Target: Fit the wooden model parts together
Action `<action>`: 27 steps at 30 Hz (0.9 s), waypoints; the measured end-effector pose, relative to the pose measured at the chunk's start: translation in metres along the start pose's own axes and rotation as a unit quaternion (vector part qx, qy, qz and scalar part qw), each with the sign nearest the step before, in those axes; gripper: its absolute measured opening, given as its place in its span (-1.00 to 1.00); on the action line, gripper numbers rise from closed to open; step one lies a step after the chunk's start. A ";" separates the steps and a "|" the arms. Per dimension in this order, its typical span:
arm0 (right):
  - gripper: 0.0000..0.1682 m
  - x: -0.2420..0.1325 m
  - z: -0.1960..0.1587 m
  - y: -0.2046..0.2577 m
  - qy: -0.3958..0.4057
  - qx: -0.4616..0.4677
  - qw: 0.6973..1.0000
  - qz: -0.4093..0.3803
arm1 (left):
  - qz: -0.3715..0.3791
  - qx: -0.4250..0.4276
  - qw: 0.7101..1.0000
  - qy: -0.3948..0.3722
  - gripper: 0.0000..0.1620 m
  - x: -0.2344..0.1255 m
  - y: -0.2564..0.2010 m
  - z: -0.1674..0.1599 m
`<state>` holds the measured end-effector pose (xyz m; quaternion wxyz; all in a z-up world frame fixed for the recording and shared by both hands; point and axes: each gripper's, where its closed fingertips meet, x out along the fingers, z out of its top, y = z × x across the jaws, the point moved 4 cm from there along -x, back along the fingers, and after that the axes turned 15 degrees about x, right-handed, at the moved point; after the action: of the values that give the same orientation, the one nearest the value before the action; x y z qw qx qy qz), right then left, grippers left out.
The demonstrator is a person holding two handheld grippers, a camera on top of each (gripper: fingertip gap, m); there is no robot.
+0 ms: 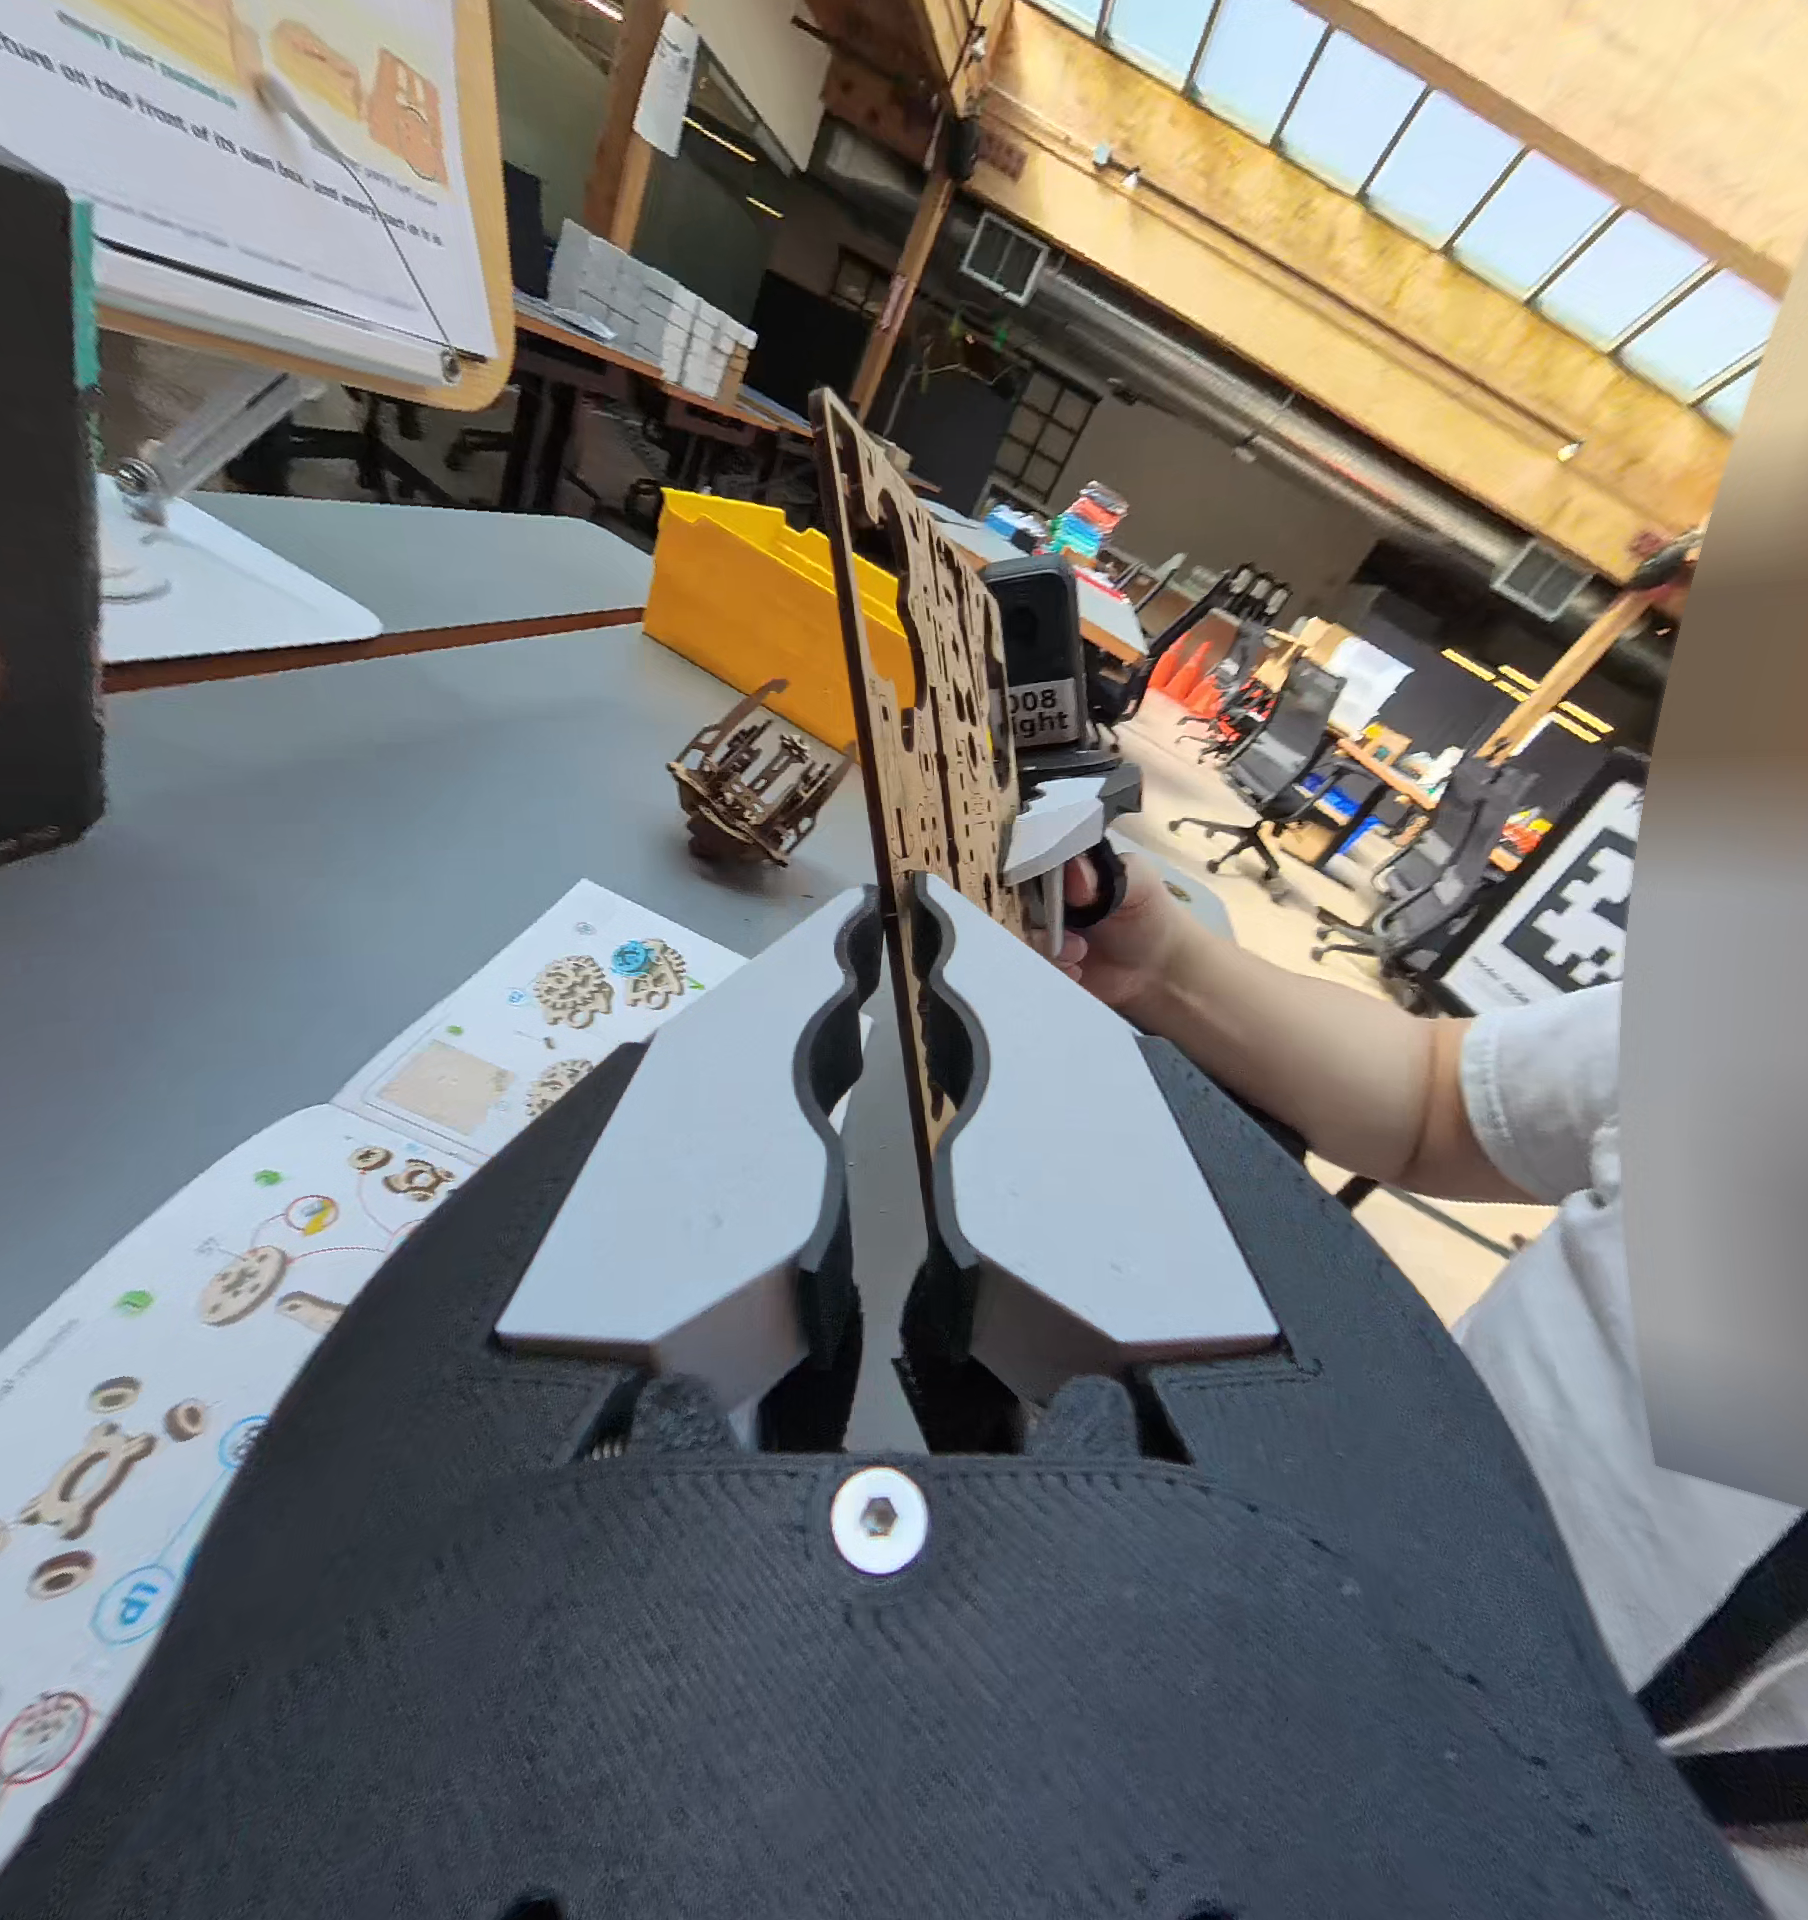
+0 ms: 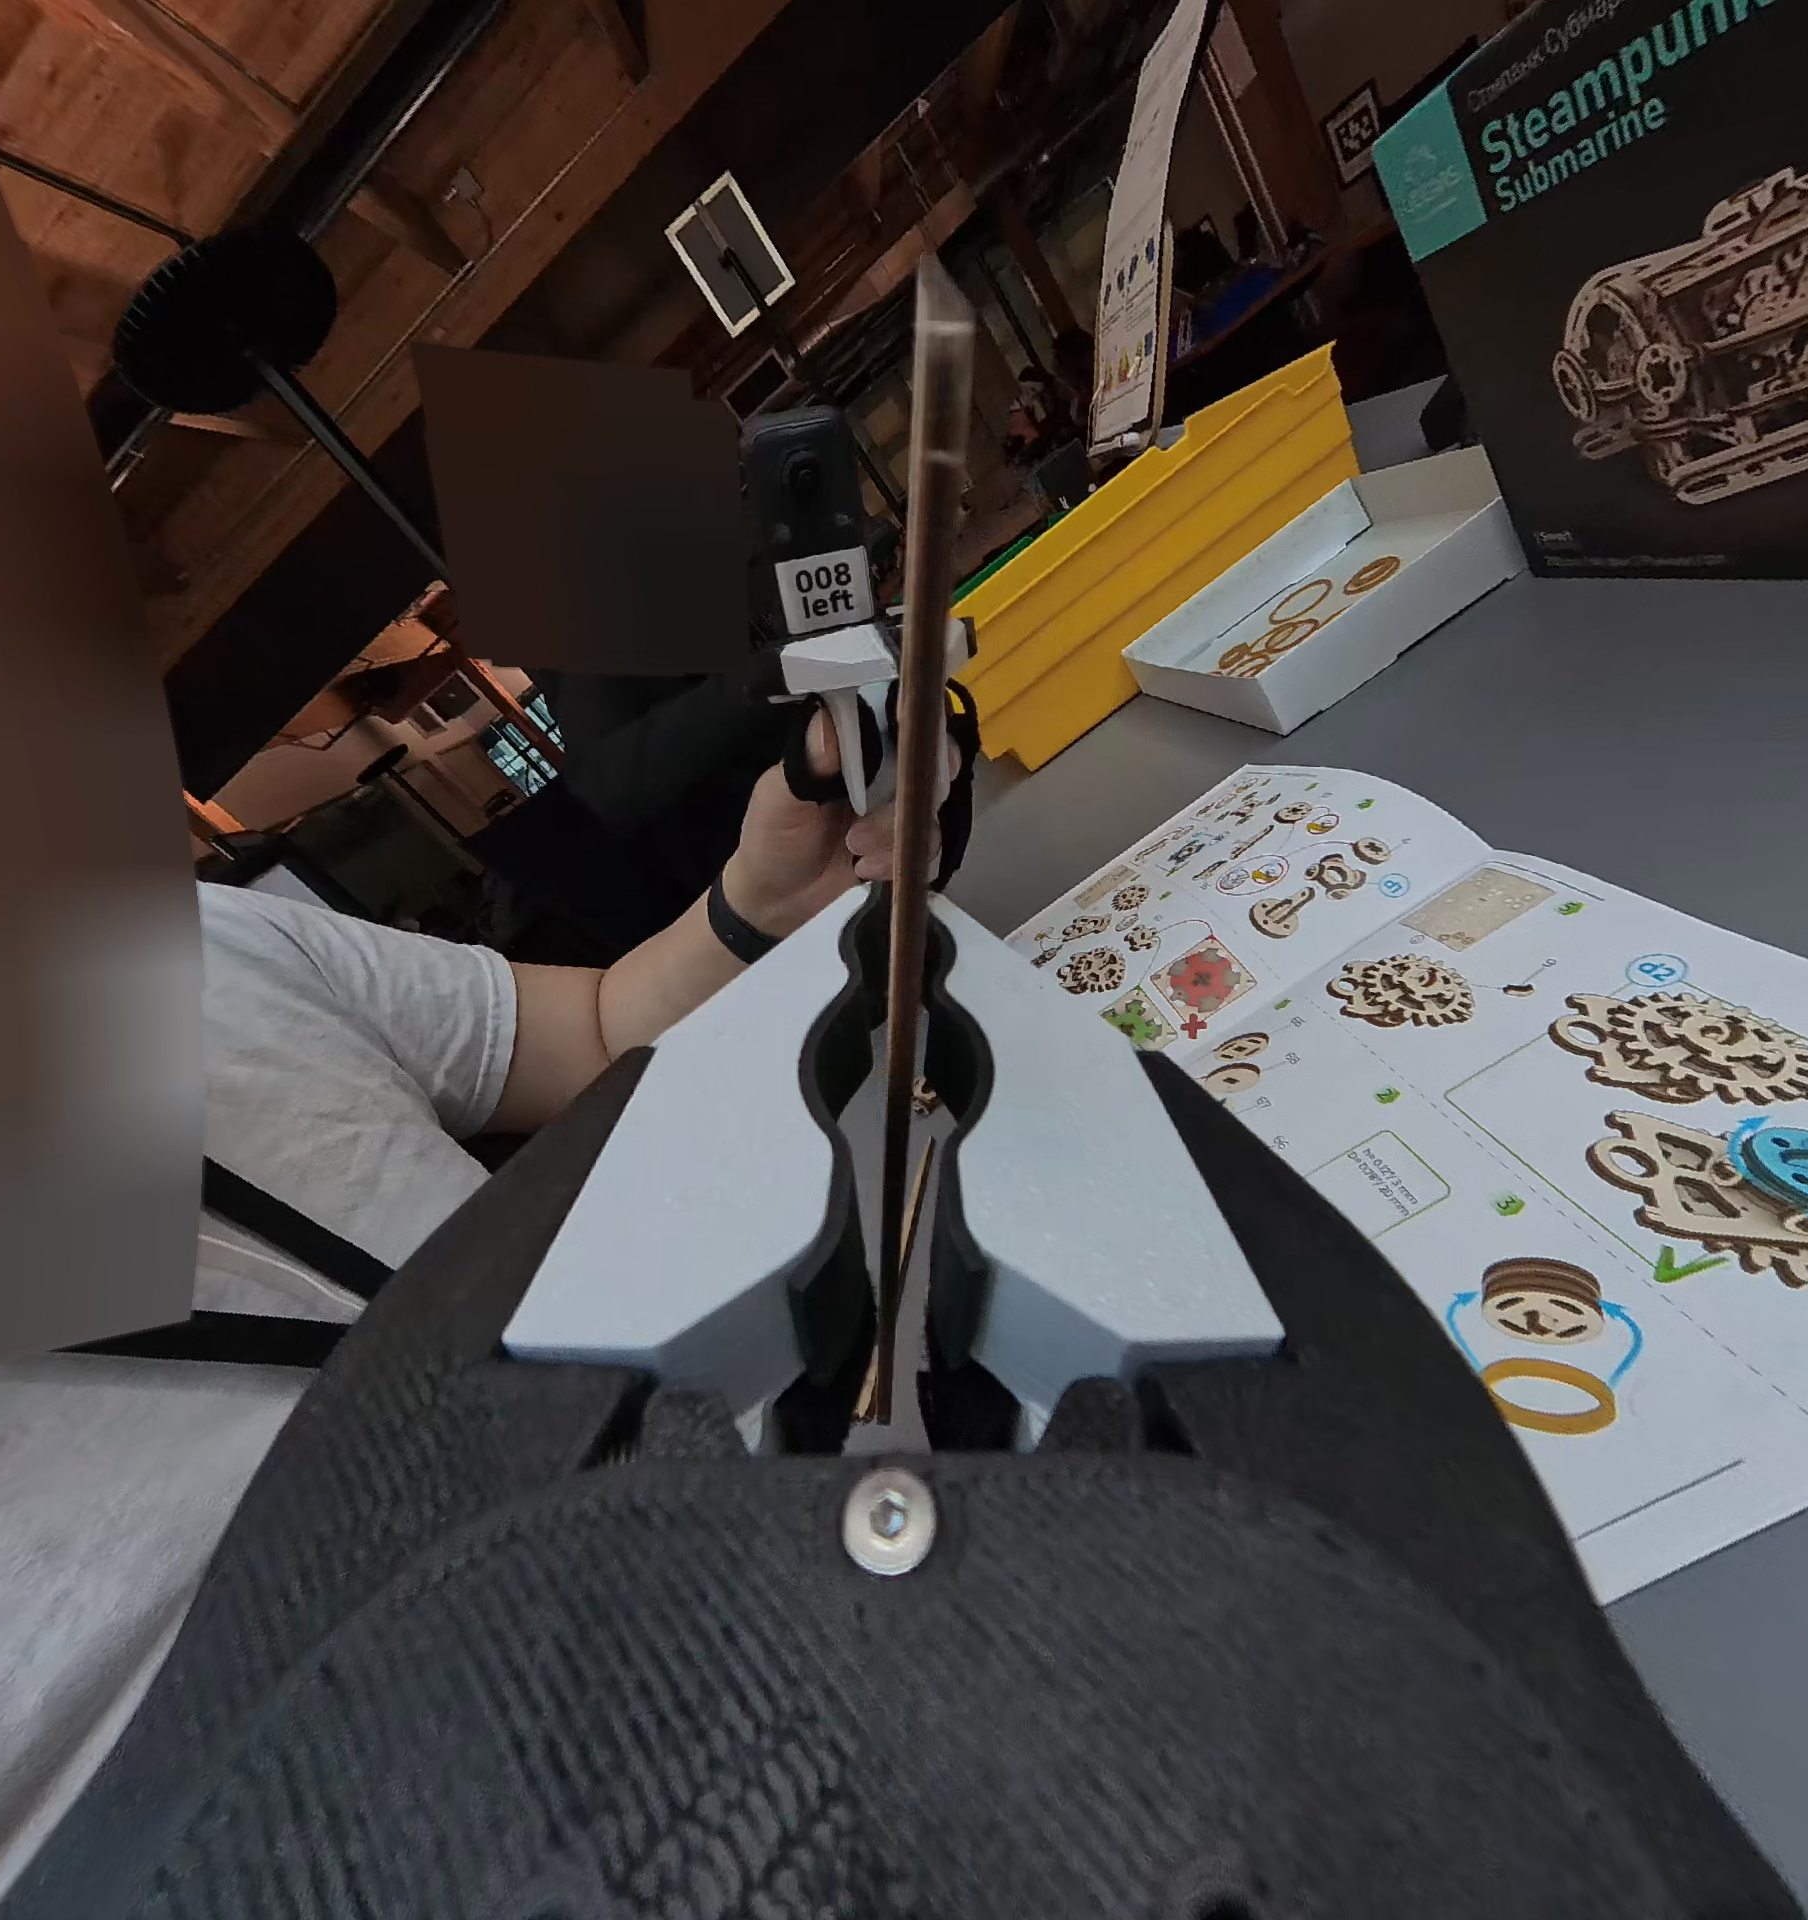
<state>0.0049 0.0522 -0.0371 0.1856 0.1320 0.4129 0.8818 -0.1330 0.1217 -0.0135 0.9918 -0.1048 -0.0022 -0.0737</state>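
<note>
A: Left gripper: jaws closed down to the thickness of the wooden parts sheet, clamped on its lower edge. Sheet stands upright, edge-on.

B: Same on the right gripper: jaws pinched on that sheet's opposite edge. Both units face each other with the sheet between them, held above the worktop.

A: Instruction booklet lies open flat on the worktop, just below the sheet. Beyond the sheet, a partly built wooden assembly sits on the worktop.

B: Farther past the sheet: yellow bin, and a white tray beside it with loose wooden rings inside. Black model box stands upright behind the tray.
</note>
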 end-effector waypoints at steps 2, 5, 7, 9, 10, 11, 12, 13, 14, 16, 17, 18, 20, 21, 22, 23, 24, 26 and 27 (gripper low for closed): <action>-1.00 0.001 -0.001 0.000 -0.002 0.003 1.000 0.008 | -0.030 -0.036 0.999 -0.020 -0.99 -0.001 0.001 0.000; -1.00 0.002 0.000 0.002 -0.005 -0.006 1.000 0.011 | -0.064 -0.082 0.993 -0.057 -1.00 -0.002 0.000 0.002; -0.99 0.000 0.002 0.004 -0.015 0.000 1.000 0.022 | -0.087 -0.108 0.987 -0.081 -0.99 -0.004 0.000 0.005; -1.00 -0.003 0.006 0.003 -0.030 0.005 0.999 0.023 | -0.096 -0.128 0.982 -0.098 -0.93 -0.006 0.003 0.006; -1.00 -0.005 0.008 0.002 -0.035 0.007 0.999 0.024 | -0.096 -0.131 0.981 -0.101 -0.90 -0.007 0.004 0.007; -1.00 -0.006 0.009 0.002 -0.041 0.008 0.999 0.025 | -0.097 -0.129 0.982 -0.102 -0.90 -0.008 0.004 0.008; -1.00 -0.008 0.011 0.002 -0.049 0.008 0.998 0.026 | -0.096 -0.124 0.983 -0.098 -0.90 -0.008 0.004 0.007; -1.00 -0.009 0.013 0.002 -0.057 0.009 0.998 0.028 | -0.093 -0.118 0.985 -0.086 -0.88 -0.008 0.004 0.006; -1.00 -0.010 0.014 0.002 -0.065 0.011 0.997 0.029 | -0.088 -0.112 0.987 -0.071 -0.82 -0.006 0.004 0.004; -1.00 -0.011 0.017 0.001 -0.080 0.011 0.996 0.031 | -0.084 -0.103 0.990 -0.044 -0.72 -0.002 0.002 -0.002; -1.00 -0.011 0.017 0.001 -0.085 0.010 0.996 0.036 | -0.086 -0.104 0.990 -0.032 -0.71 0.000 0.001 -0.004; -1.00 -0.010 0.018 0.002 -0.091 0.011 0.995 0.043 | -0.088 -0.108 0.990 -0.020 -0.70 0.002 0.000 -0.008; -1.00 -0.007 0.018 0.003 -0.097 0.012 0.994 0.049 | -0.110 -0.113 0.987 -0.005 -0.78 0.005 -0.005 -0.012; -0.99 -0.006 0.017 0.003 -0.096 0.010 0.994 0.048 | -0.119 -0.112 0.987 -0.002 -0.97 0.006 -0.007 -0.013; -1.00 -0.006 0.018 0.003 -0.097 0.006 0.994 0.047 | -0.114 -0.106 0.988 0.002 -0.99 0.006 -0.007 -0.012; -0.99 -0.005 0.017 0.003 -0.087 -0.001 0.995 0.038 | -0.109 -0.093 0.990 0.013 -1.00 0.005 -0.007 -0.012; -0.92 -0.006 0.018 0.002 -0.079 -0.014 0.997 0.020 | -0.111 -0.077 0.990 0.029 -1.00 0.003 -0.009 -0.012; -0.70 -0.013 0.025 -0.003 -0.075 -0.060 0.994 -0.051 | -0.115 -0.057 0.990 0.062 -1.00 -0.002 -0.012 -0.011; -0.58 -0.020 0.031 -0.001 -0.079 -0.088 0.990 -0.078 | -0.117 -0.055 0.989 0.078 -1.00 -0.004 -0.014 -0.010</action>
<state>0.0347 0.0652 -0.0201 0.2970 0.1513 0.3269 0.8843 -0.1394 0.1066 -0.0208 0.9662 -0.1517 0.0666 -0.1976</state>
